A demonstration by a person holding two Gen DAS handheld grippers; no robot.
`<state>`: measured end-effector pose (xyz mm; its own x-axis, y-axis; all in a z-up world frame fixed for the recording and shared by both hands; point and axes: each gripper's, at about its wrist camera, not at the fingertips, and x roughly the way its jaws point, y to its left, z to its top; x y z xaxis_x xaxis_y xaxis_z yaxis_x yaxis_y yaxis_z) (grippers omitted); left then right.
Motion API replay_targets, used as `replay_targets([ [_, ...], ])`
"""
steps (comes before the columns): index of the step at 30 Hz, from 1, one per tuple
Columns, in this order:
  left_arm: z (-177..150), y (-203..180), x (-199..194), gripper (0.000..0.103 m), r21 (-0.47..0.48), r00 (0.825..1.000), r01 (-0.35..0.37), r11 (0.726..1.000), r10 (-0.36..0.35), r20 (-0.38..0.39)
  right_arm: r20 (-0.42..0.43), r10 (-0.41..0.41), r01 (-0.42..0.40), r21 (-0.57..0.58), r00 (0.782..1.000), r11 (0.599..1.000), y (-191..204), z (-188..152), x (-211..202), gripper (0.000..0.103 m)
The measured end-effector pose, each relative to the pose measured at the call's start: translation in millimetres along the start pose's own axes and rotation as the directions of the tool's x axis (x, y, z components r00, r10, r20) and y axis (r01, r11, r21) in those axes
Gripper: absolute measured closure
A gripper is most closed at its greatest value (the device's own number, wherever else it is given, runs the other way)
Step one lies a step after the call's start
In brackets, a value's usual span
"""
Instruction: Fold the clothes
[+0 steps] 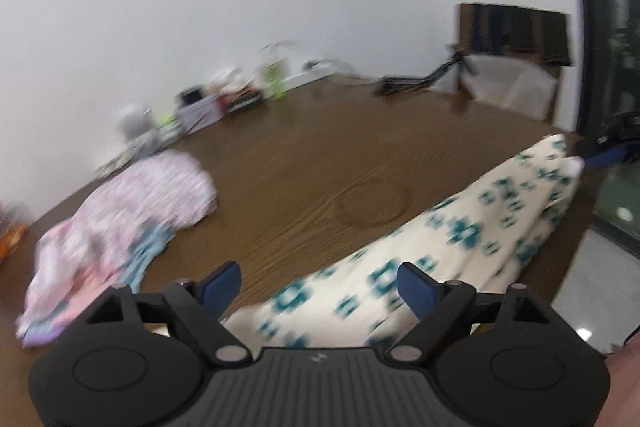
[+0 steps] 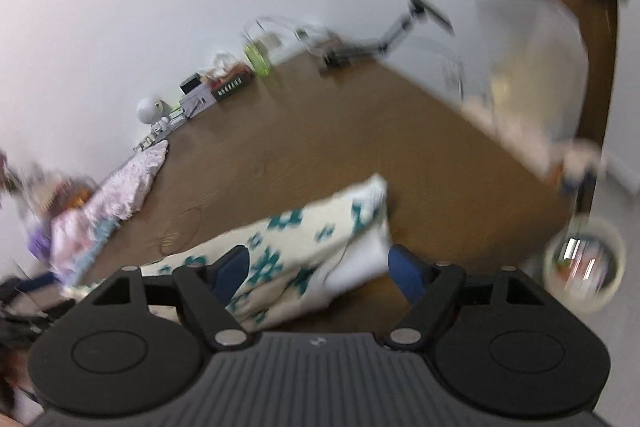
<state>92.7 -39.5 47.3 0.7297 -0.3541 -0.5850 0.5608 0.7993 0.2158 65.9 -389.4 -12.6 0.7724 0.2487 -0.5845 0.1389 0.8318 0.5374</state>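
- Left gripper point(image 1: 320, 281), at the bottom of its frame, stands spread wide and grips nothing.
- Right gripper point(image 2: 318, 273) is likewise released.
- Cream cloth with teal flowers point(image 1: 460, 239) lies on the wooden table point(image 1: 304, 163), lower right.
- Pink clothes pile point(image 1: 120, 223) sits at left.

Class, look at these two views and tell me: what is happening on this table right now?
A person holding two grippers is folding clothes on a wooden table. The left gripper and right gripper both stand open above a cream cloth with teal flowers, gripping nothing. The cloth lies folded along the table's near edge. A pink and blue pile of clothes waits to the left.
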Motion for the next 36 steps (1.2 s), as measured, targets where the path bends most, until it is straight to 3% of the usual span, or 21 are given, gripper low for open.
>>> replay_targets([
  [1,4.2,-5.1,5.5,0.034,0.026,1.0,0.029,0.999,-0.029,0.004,-0.015,0.016,-0.015,0.04,1.0,0.999,-1.1,-2.5,4.1,0.025],
  [2,7.7,-10.9,11.8,0.052,0.054,0.998,0.059,0.997,-0.059,0.001,-0.02,0.02,-0.019,0.067,1.0,0.998,-0.3,-6.0,8.6,0.026],
  [3,11.1,-16.8,18.2,0.063,0.083,0.996,0.089,0.993,-0.088,-0.005,-0.023,0.021,-0.019,0.091,1.0,0.996,1.0,-9.7,13.0,0.028],
  [5,17.9,-28.7,30.9,0.069,0.141,0.989,0.148,0.979,-0.147,-0.019,-0.005,0.025,-0.024,0.117,1.0,0.993,5.7,-15.7,18.1,0.028],
  [10,18.3,-49.9,60.9,0.076,0.234,0.982,0.185,0.954,-0.173,-0.073,0.116,0.007,-0.031,0.212,0.993,0.977,6.5,-27.8,26.0,0.036],
  [13,10.9,-49.4,70.5,0.076,0.221,0.978,0.203,0.954,-0.186,-0.095,0.178,-0.006,-0.044,0.275,0.984,0.96,0.6,-33.9,31.7,0.052],
  [15,8.6,-46.0,70.1,0.076,0.199,0.977,0.208,0.958,-0.193,-0.091,0.197,-0.004,-0.06,0.316,0.98,0.947,-7.2,-34.9,36.4,0.067],
  [17,5.6,-45.0,69.3,0.077,0.192,0.978,0.206,0.96,-0.193,-0.084,0.202,-0.004,-0.069,0.353,0.979,0.933,-14.6,-34.4,41.3,0.076],
  [24,9.3,-47.8,68.2,0.078,0.196,0.98,0.191,0.962,-0.177,-0.09,0.185,0.028,-0.094,0.36,0.982,0.928,-18.3,-25.2,54.6,0.091],
  [29,23.2,-57.9,81.5,0.078,0.19,0.979,0.196,0.962,-0.18,-0.1,0.244,0.046,-0.105,0.236,0.969,0.966,-10.4,-11.1,39.6,0.093],
  [32,37.9,-67.2,93.7,0.076,0.166,0.974,0.218,0.962,-0.204,-0.097,0.302,0.027,-0.062,0.106,0.953,0.992,3.1,3.6,26.7,0.093],
  [34,49.3,-68.0,94.5,0.075,0.138,0.97,0.239,0.961,-0.23,-0.078,0.346,0.014,-0.017,0.007,0.938,1.0,14.7,15.4,16.7,0.093],
  [36,56.9,-61.3,78.0,0.074,0.126,0.971,0.236,0.963,-0.237,-0.009,0.388,0.007,0.035,-0.102,0.922,0.994,29.7,26.0,4.3,0.093],
])
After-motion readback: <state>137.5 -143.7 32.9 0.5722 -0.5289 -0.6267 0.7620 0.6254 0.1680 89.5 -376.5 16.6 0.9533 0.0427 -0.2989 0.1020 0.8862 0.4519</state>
